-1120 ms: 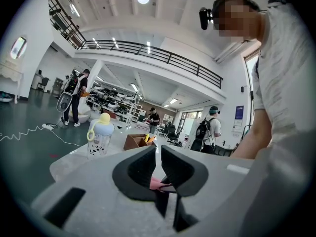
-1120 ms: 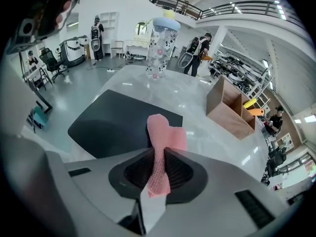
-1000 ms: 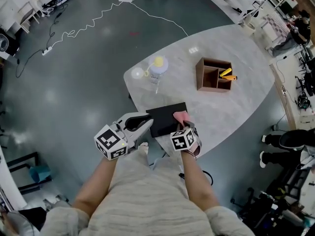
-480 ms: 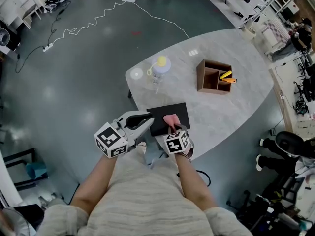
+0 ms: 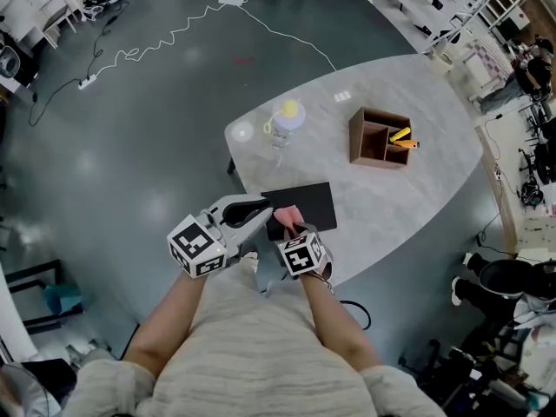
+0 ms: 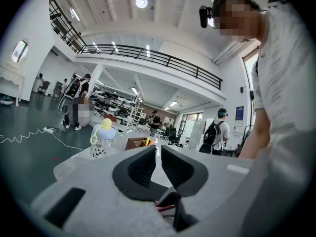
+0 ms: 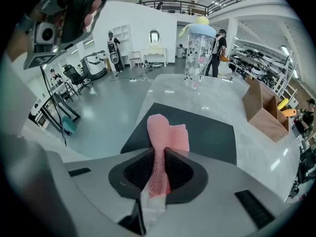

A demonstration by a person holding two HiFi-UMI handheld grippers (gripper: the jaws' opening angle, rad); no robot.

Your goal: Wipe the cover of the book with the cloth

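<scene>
Drags the cloth (image 5: 292, 215) leftward over the book (image 5: 306, 202) compared with a second ago, from the right part of the cover to its near left part. Keeps the left gripper (image 5: 261, 213) where it was, at the book's left edge.

Clamps the pink mesh cloth tight in the right gripper (image 5: 296, 227), with a folded wad sticking out past the jaw tips and lying on the black cover. Holds that gripper over the near edge of the book. Carries the left gripper level and empty, jaws only a narrow slit apart with nothing in the slit.

Leaves the book flat and closed at the near left edge of the pale table (image 5: 417, 194).

Shows, far of the book, a clear bottle (image 5: 284, 122) with a yellow cap and blue lid standing upright near the table's far left edge. Shows, to the right of the bottle and well apart from the book, an open wooden box (image 5: 379, 137) with yellow and orange items (image 5: 401, 135) in a right compartment. Takes in a white cable (image 5: 174, 33) snaking over the grey floor beyond the table.
</scene>
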